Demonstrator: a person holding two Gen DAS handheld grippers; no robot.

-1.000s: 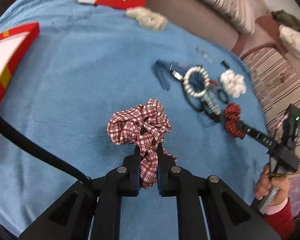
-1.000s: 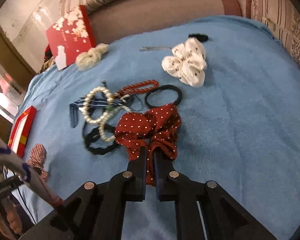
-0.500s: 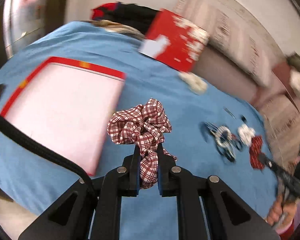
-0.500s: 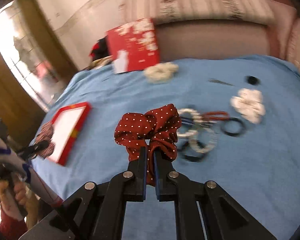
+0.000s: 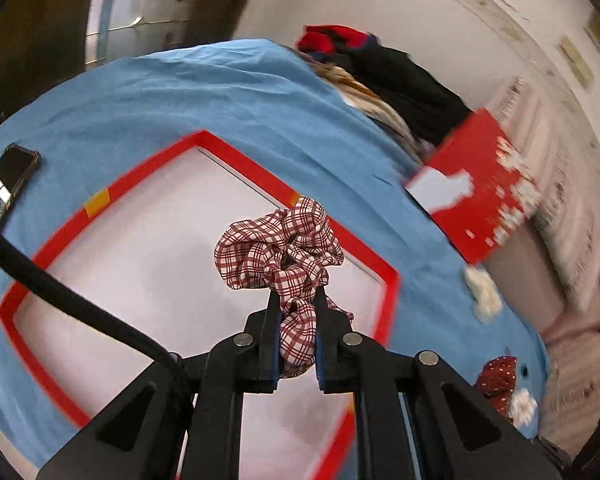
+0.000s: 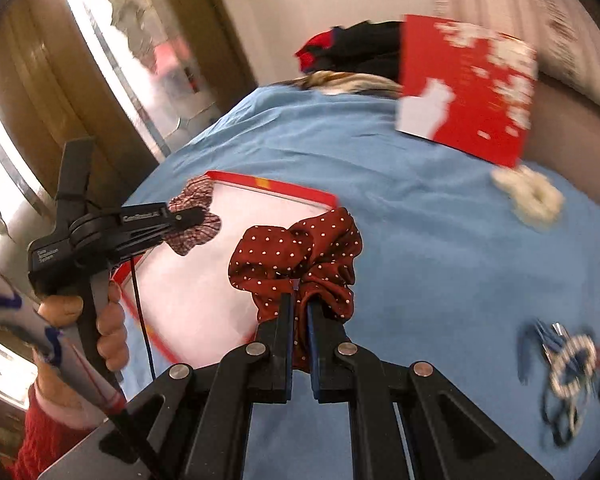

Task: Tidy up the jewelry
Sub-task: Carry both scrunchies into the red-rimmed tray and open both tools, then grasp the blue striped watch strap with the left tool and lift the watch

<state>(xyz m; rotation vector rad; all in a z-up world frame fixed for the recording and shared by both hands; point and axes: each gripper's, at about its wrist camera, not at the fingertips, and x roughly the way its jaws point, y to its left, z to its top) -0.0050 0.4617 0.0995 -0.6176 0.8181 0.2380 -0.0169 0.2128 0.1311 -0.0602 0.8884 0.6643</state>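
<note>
Pinching a red-and-white plaid fabric scrunchie [image 5: 278, 242], the left tongs [image 5: 296, 300] hold it above the shallow white tray with a red rim [image 5: 240, 160], which lies flat on the blue cloth-covered surface [image 5: 180, 92]; nothing shows lying on the tray's white floor. The right tongs [image 6: 299, 306] are pressed on a dark red scrunchie with white polka dots [image 6: 300, 248], held just over the tray's near right corner.

Only the left wrist view shows a dark smartphone [image 5: 10, 178] lying on the blue cloth beside the tray's left side, and a black cable [image 5: 72, 304] crossing in front of the tray. Only the right wrist view shows the person's left hand [image 6: 96, 320] gripping the black handle, with the plaid scrunchie over the tray's far left edge, and a blurred tangle of pearl beads, blue clips and black hair ties [image 6: 568, 364] on the cloth at the right.

Both views show a red card box lid with white blossom print [image 5: 484, 188] standing on edge behind the tray, a fluffy cream scrunchie [image 6: 528, 196] just beside it, and a heap of dark clothing [image 5: 384, 68] beyond. Both scrunchies are soft, gathered cloth in crumpled ruffles.
</note>
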